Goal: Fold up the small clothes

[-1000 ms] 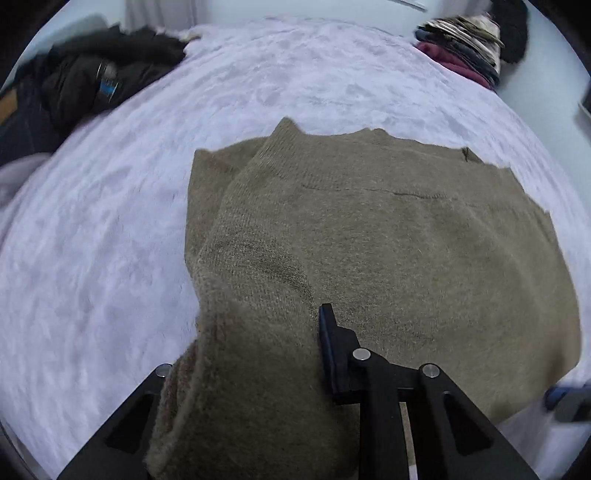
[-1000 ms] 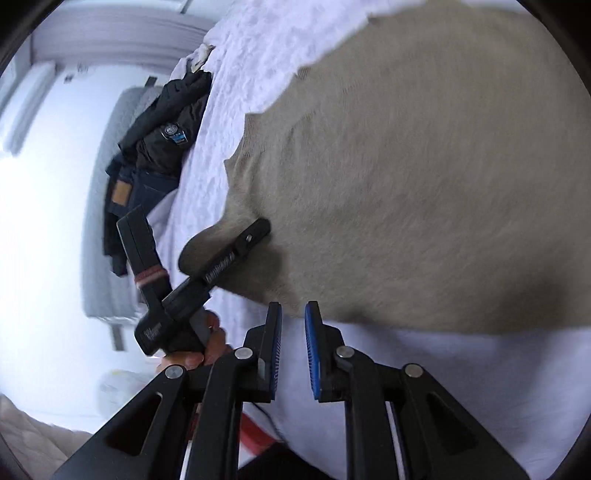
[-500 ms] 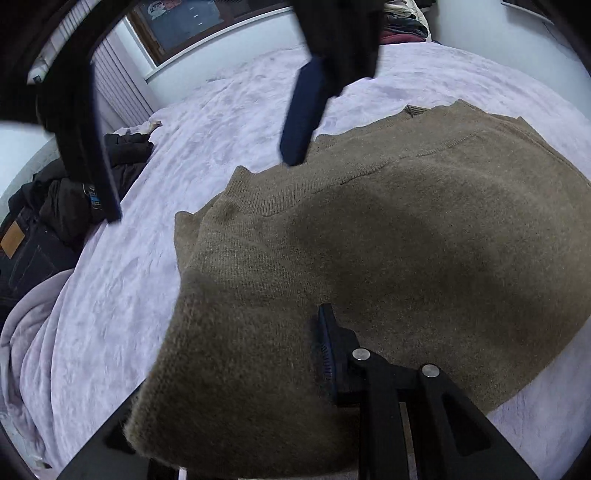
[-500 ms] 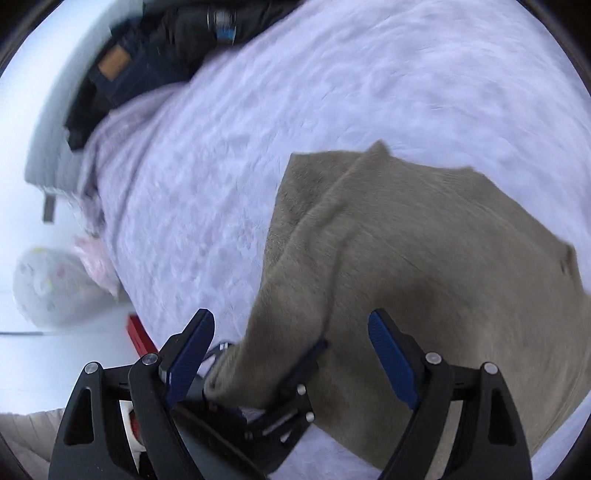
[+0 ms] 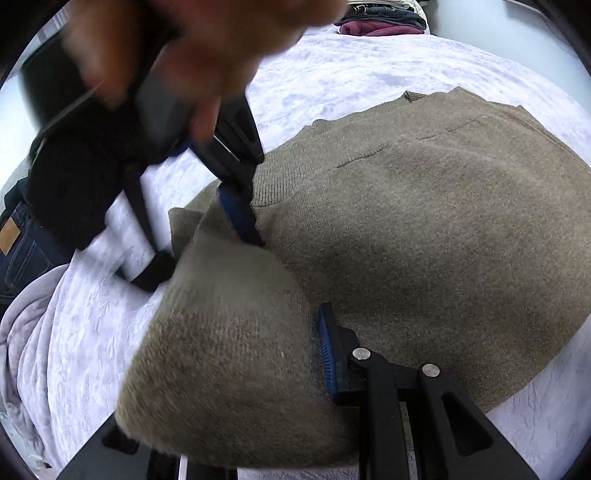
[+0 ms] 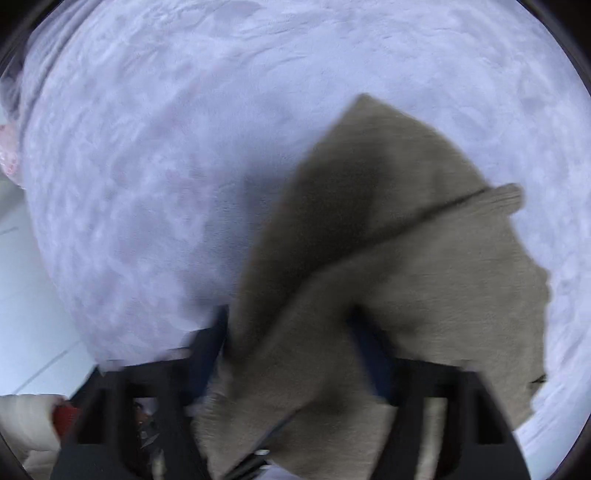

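An olive-brown knitted sweater (image 5: 424,236) lies spread on a pale lavender bedspread (image 5: 351,74). Its near left part is lifted into a fold. My left gripper (image 5: 221,387) is shut on that fold; one blue-padded finger (image 5: 328,354) shows, the other is under the cloth. A little farther along the same fold, my right gripper (image 5: 199,247) comes down from above, held by a person's hand (image 5: 207,44). In the right wrist view, the sweater (image 6: 406,240) bunches up between the right gripper's (image 6: 291,343) closing jaws. The picture is blurred, and the pads do not look pressed tight.
A dark heap of clothes with jeans (image 5: 22,236) lies at the bed's left edge, beside a bunched lavender blanket (image 5: 26,332). A stack of folded clothes (image 5: 380,22) sits at the far side. White floor (image 6: 22,295) shows left of the bed.
My right gripper swung from the sweater's near edge over to the left gripper, opened wide, then came down over the raised fold with its jaws narrowing. The left gripper kept its hold and rolled slightly.
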Tool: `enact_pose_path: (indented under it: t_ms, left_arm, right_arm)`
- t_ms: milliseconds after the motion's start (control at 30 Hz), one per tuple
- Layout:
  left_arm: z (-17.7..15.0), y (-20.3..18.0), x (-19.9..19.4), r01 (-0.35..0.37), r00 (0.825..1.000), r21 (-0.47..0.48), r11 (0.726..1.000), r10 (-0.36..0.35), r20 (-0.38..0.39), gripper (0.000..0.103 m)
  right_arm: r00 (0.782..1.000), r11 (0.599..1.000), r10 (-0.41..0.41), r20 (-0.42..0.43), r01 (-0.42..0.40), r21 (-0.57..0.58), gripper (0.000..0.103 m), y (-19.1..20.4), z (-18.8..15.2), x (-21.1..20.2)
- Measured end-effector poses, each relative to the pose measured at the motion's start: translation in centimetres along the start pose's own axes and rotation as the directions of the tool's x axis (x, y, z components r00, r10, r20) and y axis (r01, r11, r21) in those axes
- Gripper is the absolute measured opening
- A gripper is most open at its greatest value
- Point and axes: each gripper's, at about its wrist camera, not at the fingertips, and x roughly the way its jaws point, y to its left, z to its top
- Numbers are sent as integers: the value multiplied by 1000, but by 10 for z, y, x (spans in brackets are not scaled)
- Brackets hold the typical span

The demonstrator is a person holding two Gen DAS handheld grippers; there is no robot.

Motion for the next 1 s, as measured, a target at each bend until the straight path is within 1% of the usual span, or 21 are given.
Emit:
enact_pose_path:
  t_ms: [33,67,100,167,200,233,333,400,467,500,567,633,667,733,800,900,933,967,1000]
  left_arm:
    - [1,0,-1,3,1000,-1,1000,-3,4,25]
    - [2,1,-3,6,1000,0,1000,-6,10,25]
    - [4,2,-5,14,1000,-3,1000,-14,17,25]
    - [8,4,-12,36,999,-14,999,-36,26,25]
    - [11,7,-16,58,998,-27,998,-57,34,25]
    - [15,10,-23,85,996,-48,995,-83,44,25]
    - [29,9,-42,103,992,-57,993,-98,77,25]
    - [43,2,-59,114,987,-47,992,-108,116,25]
    - [56,-9,-71,112,983,-26,993,-107,148,25]
    - [64,-17,-78,116,980,-12,993,-113,166,25]
    - [78,-33,-89,125,974,9,992,-124,190,25]
    - [93,-50,-103,139,965,39,990,-144,218,25]
    - [98,-59,-108,140,962,54,989,-149,231,25]
    - [108,-83,-116,153,951,95,984,-172,255,25]
    - [116,-108,-123,170,942,140,975,-203,269,25]
    - [122,-140,-127,192,932,206,959,-244,267,25]
    - [122,-155,-126,200,931,235,951,-259,258,25]
    - [121,-166,-123,206,930,259,944,-271,247,25]
    - [119,-181,-119,211,931,288,934,-282,233,25]
  right_arm:
    - [999,999,32,21,-32,21,25,-7,-3,-3]
    - [993,993,99,57,-102,55,23,-18,-10,-9]
    - [985,985,144,95,-151,79,22,-28,-17,-14]
    - [957,963,227,183,-249,106,20,-45,-36,-23]
    - [938,950,259,228,-291,117,18,-53,-47,-29]
    - [918,936,289,271,-330,121,14,-61,-57,-34]
    - [849,895,353,394,-429,123,13,-83,-88,-52]
    - [793,861,384,473,-493,126,13,-94,-109,-64]
    - [727,823,414,548,-556,116,13,-108,-134,-75]
    - [704,812,418,574,-573,110,13,-114,-138,-81]
    - [658,798,418,626,-596,94,13,-129,-161,-94]
    - [622,791,407,668,-606,83,13,-141,-189,-101]
    - [605,786,404,687,-613,78,13,-146,-198,-107]
    - [564,782,387,729,-620,65,13,-162,-226,-119]
    - [526,774,365,768,-630,63,13,-176,-257,-121]
    - [465,739,334,820,-670,79,13,-202,-306,-114]
    - [448,723,322,834,-685,89,13,-208,-317,-107]
    - [429,701,307,850,-706,103,13,-219,-335,-98]
    - [417,681,292,861,-722,119,13,-229,-349,-89]
